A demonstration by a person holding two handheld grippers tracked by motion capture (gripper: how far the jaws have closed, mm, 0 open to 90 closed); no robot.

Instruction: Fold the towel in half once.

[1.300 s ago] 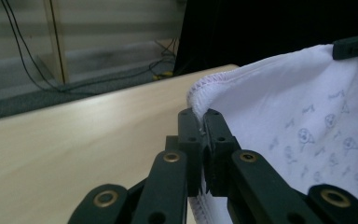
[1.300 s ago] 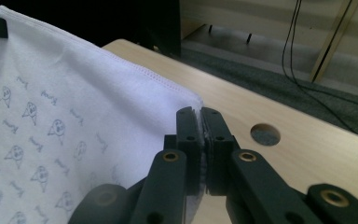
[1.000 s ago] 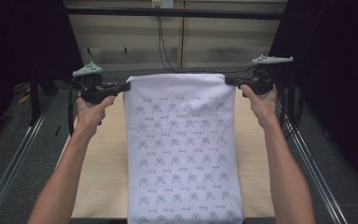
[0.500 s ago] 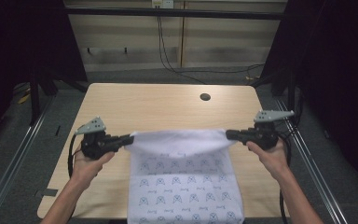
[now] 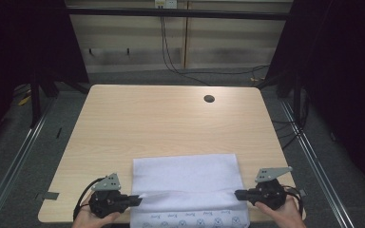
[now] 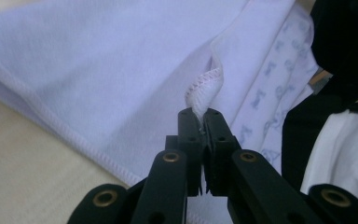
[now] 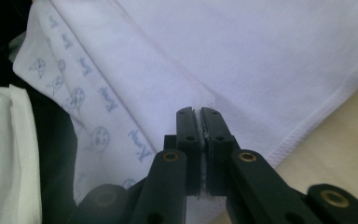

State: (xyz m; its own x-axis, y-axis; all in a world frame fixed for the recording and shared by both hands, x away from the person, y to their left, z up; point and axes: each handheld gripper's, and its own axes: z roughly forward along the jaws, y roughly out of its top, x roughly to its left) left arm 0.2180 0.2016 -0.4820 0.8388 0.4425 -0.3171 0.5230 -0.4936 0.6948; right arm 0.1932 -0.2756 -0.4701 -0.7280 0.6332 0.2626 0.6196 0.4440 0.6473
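A white cloth (image 5: 187,178) with a blue printed pattern on one side lies folded on the near part of the wooden table (image 5: 161,118), plain side up, its patterned part running off the near edge. My left gripper (image 5: 136,199) is shut on the cloth's left corner; its stitched hem (image 6: 204,88) stands up from the closed jaws. At the cloth's right corner my right gripper (image 5: 237,194) is shut too, with the cloth (image 7: 242,60) pinched between its jaws. Both grippers sit low at the table's near edge, a hand behind each.
A round dark hole (image 5: 209,99) lies at the table's far right. Metal rails (image 5: 19,156) run along both sides of the table. Cables hang at the back wall. Beyond the cloth the wooden top is bare.
Both grippers came down and toward the near edge with the cloth, which hung spread a second ago. The cloth has folded over itself on the table, plain side up.
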